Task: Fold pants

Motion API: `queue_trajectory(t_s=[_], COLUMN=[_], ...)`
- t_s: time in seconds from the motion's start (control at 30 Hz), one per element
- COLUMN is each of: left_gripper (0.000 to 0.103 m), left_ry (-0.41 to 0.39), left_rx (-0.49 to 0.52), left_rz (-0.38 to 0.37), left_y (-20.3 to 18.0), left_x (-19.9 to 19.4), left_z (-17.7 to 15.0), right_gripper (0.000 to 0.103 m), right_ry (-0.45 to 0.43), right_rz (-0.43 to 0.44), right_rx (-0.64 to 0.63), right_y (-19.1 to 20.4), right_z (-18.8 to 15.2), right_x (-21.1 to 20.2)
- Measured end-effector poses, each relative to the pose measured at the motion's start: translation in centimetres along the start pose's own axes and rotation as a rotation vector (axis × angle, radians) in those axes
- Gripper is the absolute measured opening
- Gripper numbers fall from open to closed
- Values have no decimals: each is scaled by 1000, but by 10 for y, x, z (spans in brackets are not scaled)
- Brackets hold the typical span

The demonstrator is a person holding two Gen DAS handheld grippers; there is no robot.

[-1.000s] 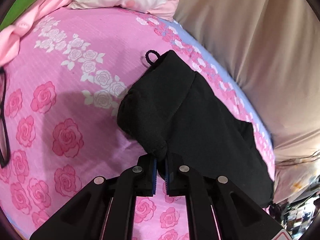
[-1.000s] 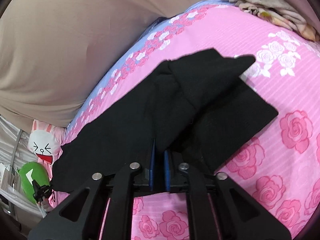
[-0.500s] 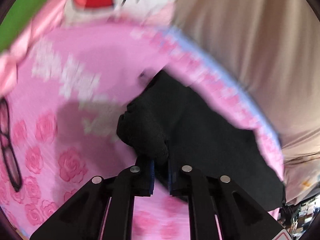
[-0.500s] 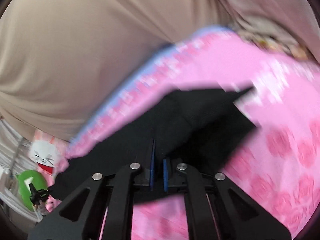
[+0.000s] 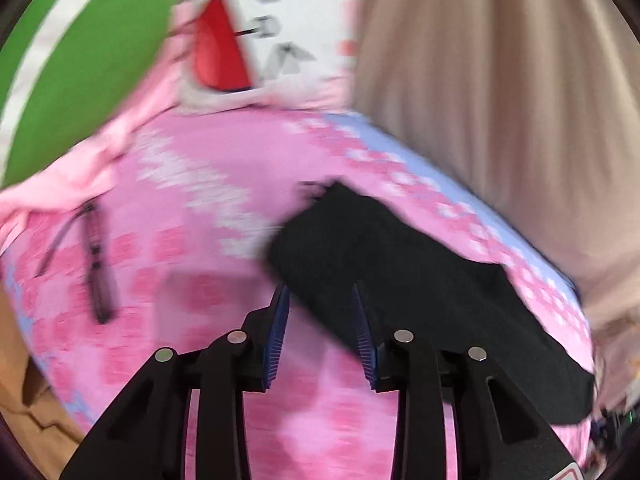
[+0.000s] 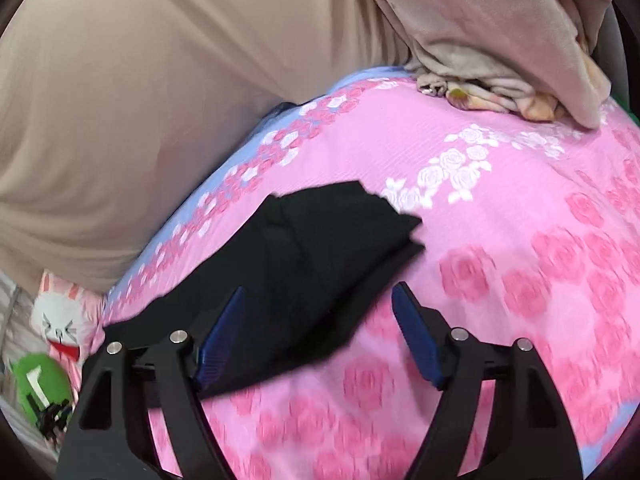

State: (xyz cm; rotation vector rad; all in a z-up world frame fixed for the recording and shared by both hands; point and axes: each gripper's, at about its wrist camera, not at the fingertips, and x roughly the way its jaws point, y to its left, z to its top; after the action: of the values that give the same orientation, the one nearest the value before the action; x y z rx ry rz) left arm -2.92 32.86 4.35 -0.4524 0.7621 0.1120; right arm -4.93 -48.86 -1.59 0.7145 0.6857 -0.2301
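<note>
**Mia:** Left wrist view first: the left tongs have just been opening and now stand a little apart, nothing pinched. The near corner of the black pants shows in the gap between the blue pads, but neither pad presses on it. The picture is smeared, so fine detail is lost.

**Jon:** From the right wrist camera the right tongs are spread much wider; they too have just been opening. The black pants lie folded on the pink rose bedsheet, running from between the fingers towards the beige curtain. The fabric's edge passes under the left-hand blue pad; I see no squeeze there.

**Mia:** My side shows things yours hardly does: a big green shape with a white mark up in the corner, a white cushion with a red patch and black marks, and a pair of glasses lying on the pink rose bedsheet, well apart from the pants.

**Jon:** I catch that green shape only small, low at the edge, with a white rabbit face beside it. What only I have is the crumpled pinkish blanket heaped at the far end of the bed, and the band of white roses just beyond the folded pants.

**Mia:** Both views agree on the blue strip along the sheet's edge next to the curtain, with the pants lying just beside it.
</note>
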Motion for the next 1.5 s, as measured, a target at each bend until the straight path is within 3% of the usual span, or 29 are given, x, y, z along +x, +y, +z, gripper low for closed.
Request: queue_trajectory(t_s=[0.07,0.1,0.13,0.2,0.27,0.37,0.4,0.47,0.5,0.53,0.7,0.83,0.87,0.93,1.03,1.17,1.23,1.37,1.5], left_gripper=[54,55,55,55,55,55,55,60,64,66,73,77,76,75,75,76,76,75,56], left_ry=[10,24,44,118,168,162,140,128,121,117,109,73,63,46,10,59,105,233,374], left_rx=[82,122,151,205,232,299,327,357,353,347,295,345,350,333,299,255,257,218,106], left_rz=[-48,-57,-59,-47,-53,-7,21,30,34,30,15,68,70,34,-42,-160,-147,-138,-103], left_y=[-44,-63,-75,-101,-113,-128,-133,-142,-144,-145,-140,-151,-153,-156,-163,-182,-198,-220,-220], left_x=[9,18,26,51,68,79,77,78,78,79,89,92,90,79,62,70,92,147,218], left_z=[-7,-12,-18,-33,-46,-68,-73,-81,-82,-82,-84,-90,-90,-84,-64,-36,-28,-15,1], right_gripper=[52,18,9,9,9,10,14,25,45,57,60,62,57,23,20,25,34,42,53], right_ry=[38,61,53,-47,-74,62,89,60,43,38,86,76,77,93,58,55,61,74,78], right_rz=[-5,3,16,54,45,-74,-67,-44,-34,-20,78,101,102,118,131,139,134,124,150], right_rx=[9,-1,-8,-65,-89,-74,-55,-24,0,17,105,109,107,100,70,112,122,100,80], right_y=[-2,3,8,24,24,-5,-13,-16,-17,-19,-27,-23,-23,-20,-14,-23,-25,-21,-17], right_z=[5,7,8,11,8,-8,-16,-17,-16,-16,-16,-1,2,9,9,8,8,8,8], right_x=[20,30,28,-2,-18,5,10,-2,-8,-11,4,23,26,37,36,39,41,45,45])
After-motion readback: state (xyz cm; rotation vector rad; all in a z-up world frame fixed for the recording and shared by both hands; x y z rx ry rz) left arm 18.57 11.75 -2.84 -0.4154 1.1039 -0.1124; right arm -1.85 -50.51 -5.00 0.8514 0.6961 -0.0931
